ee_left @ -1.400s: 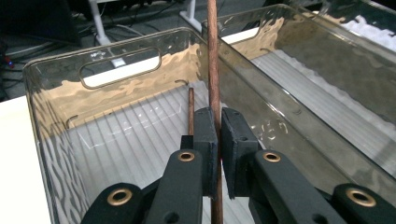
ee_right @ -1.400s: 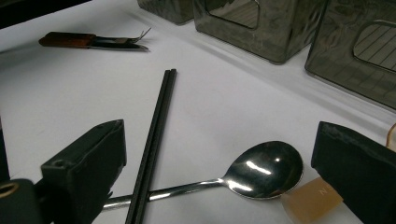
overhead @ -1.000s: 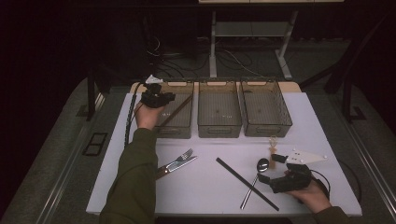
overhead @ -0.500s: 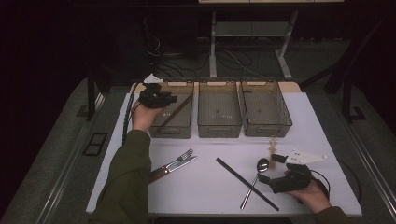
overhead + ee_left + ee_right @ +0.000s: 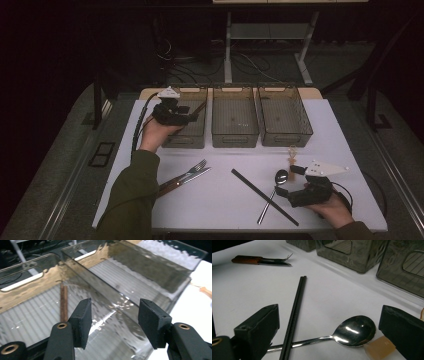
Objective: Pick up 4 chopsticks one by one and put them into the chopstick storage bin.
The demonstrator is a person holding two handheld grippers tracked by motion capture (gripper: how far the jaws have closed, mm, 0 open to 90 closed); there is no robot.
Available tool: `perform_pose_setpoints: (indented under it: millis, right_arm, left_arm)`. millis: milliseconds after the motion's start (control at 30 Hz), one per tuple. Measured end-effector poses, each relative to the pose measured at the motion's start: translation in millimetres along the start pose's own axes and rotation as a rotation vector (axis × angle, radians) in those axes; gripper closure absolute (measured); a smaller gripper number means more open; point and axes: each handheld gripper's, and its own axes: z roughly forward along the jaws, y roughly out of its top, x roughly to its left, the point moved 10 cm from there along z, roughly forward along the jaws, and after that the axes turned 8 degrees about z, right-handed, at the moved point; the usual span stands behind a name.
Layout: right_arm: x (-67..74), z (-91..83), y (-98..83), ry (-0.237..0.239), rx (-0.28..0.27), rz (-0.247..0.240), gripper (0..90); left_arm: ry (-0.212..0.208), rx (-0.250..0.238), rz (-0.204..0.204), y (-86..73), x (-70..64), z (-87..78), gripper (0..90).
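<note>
My left gripper (image 5: 188, 114) hangs over the left clear bin (image 5: 182, 138). Its jaws have just been opening, and in the left gripper view the gripper (image 5: 113, 312) stands open with nothing between its pads. A brown stick (image 5: 64, 302) lies in that bin, leaning at its far corner (image 5: 198, 108). Near the front right, my right gripper (image 5: 290, 181) rests low on the white table, open. Between and just beyond its jaws (image 5: 329, 316) lie a steel spoon (image 5: 352, 331) and a pair of black chopsticks (image 5: 295, 307), which cross over the spoon's handle.
Two more clear bins (image 5: 235, 125) (image 5: 284, 122) stand in a row at the back. A fork and a brown-handled knife (image 5: 187, 175) lie left of centre. A small amber piece (image 5: 379, 346) sits by the right jaw. The table's front edge is close to the right hand.
The left gripper's jaws have opened, and the hand has drifted slightly towards the near side over the left bin. The right hand has stayed still.
</note>
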Motion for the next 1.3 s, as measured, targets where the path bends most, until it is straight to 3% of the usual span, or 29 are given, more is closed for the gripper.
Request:
perform_pose_setpoints:
  millis: [300, 700, 767, 933, 1300]
  right_arm:
    - [0.4, 0.3, -0.1, 0.002, 0.002, -0.001, 3.5]
    - [-0.2, -0.8, -0.2, 0.0, 0.0, 0.004, 3.4]
    - [-0.3, -1.1, 0.4, 0.001, -0.005, 0.004, 3.4]
    - [1.4, -1.4, -0.1, 0.001, -0.001, -0.002, 3.4]
    - [2.0, -2.2, 0.1, -0.002, -0.003, -0.001, 3.4]
  left_arm:
    - [-0.058, -0.017, 0.028, -7.1, -30.8, -10.8, 35.6]
    - [-0.098, -0.05, 0.071, -23.8, -70.3, -19.4, 27.7]
    - [-0.093, -0.035, 0.081, -30.0, -75.0, -20.7, 25.3]
    - [-0.091, -0.049, 0.083, -38.8, -86.0, -26.2, 22.4]
    - [-0.113, -0.048, 0.112, -61.3, -115.2, -36.4, 12.7]
